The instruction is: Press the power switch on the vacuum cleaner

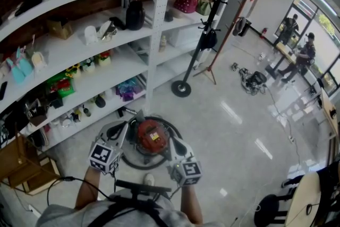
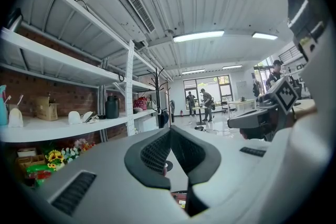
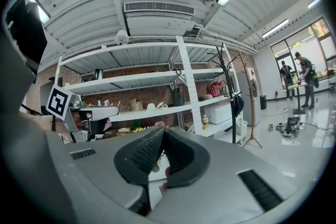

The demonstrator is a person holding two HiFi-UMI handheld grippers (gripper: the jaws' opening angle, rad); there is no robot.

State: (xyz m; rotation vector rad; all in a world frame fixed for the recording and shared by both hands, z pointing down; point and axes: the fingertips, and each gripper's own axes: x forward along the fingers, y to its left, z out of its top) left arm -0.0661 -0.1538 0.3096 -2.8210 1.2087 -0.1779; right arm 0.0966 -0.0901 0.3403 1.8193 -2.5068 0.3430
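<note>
The vacuum cleaner is a round red canister on the floor, ringed by its black hose, just in front of my feet. My left gripper hangs at the canister's left edge and my right gripper at its right edge, both a little above it. In the left gripper view the dark pads meet at their tips with nothing between them, and a sliver of red vacuum shows below. The right gripper's pads also meet, empty. I cannot make out the power switch.
A long white shelving unit full of small items runs along the left. A black coat stand and a wooden one stand beyond the vacuum. People work at a table far right. A round stool is near right.
</note>
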